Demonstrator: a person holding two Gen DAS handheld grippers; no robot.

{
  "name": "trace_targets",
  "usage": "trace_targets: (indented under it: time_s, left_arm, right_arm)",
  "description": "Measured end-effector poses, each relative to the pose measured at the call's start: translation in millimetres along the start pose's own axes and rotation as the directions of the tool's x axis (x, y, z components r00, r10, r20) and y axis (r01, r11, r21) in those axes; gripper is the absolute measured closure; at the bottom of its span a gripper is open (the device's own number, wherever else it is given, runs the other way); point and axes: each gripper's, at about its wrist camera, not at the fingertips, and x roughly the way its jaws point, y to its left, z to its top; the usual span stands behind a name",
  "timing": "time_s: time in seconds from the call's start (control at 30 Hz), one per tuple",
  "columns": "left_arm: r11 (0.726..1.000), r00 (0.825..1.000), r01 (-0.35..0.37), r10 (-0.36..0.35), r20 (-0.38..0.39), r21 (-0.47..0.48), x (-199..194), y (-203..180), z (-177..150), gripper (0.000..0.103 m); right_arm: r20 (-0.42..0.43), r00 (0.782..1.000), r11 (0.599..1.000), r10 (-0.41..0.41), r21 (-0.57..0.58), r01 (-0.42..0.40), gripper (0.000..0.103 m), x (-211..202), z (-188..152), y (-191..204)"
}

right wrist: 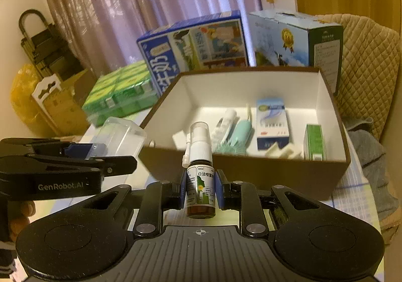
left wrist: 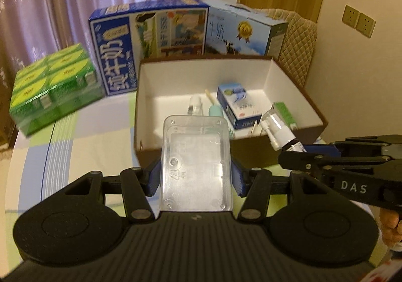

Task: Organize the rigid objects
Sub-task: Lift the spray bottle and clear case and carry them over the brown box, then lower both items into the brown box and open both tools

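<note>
My left gripper is shut on a clear plastic case, held just in front of the brown open box. My right gripper is shut on a small spray bottle with a white nozzle, upright, in front of the box's near wall. The bottle also shows in the left wrist view, and the case in the right wrist view. Inside the box lie a blue-white carton, a green carton, a teal brush and a clear tube.
Two big milk cartons stand behind the box. A green multipack sits at the left on the checked tablecloth. A quilted chair back is at the right. Curtains hang behind.
</note>
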Motion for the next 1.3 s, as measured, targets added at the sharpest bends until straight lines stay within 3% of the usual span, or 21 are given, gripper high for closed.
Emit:
trace_targets:
  time_s: [0.3,0.67,1.0,1.23,1.3]
  left_arm:
    - [1.000,1.000,-0.018,0.018,0.004,0.024,41,3,48,0.051]
    - [0.998,0.998,-0.032,0.035,-0.057,0.050,116,14,96,0.051]
    - [0.995,0.990,-0.050,0.060,-0.130,0.082,177,23,114,0.051]
    - [0.998,0.986,-0.041,0.049,-0.157,0.054,206,35,117,0.051]
    - [0.998,0.988,-0.040,0.046,-0.148,0.046,210,38,117,0.045]
  right_arm:
    - [0.020,1.000,0.999,-0.023,0.047,0.022,0.083,33,40,-21]
    - [-0.011,0.999,0.992,-0.048,0.119,0.049,0.083,94,83,-54]
    - [-0.055,0.997,0.985,-0.051,0.164,0.060,0.083,144,99,-71]
    - [-0.070,0.996,0.978,-0.059,0.194,0.071,0.083,167,105,-79]
    - [-0.073,0.996,0.977,-0.061,0.200,0.074,0.083,172,106,-80]
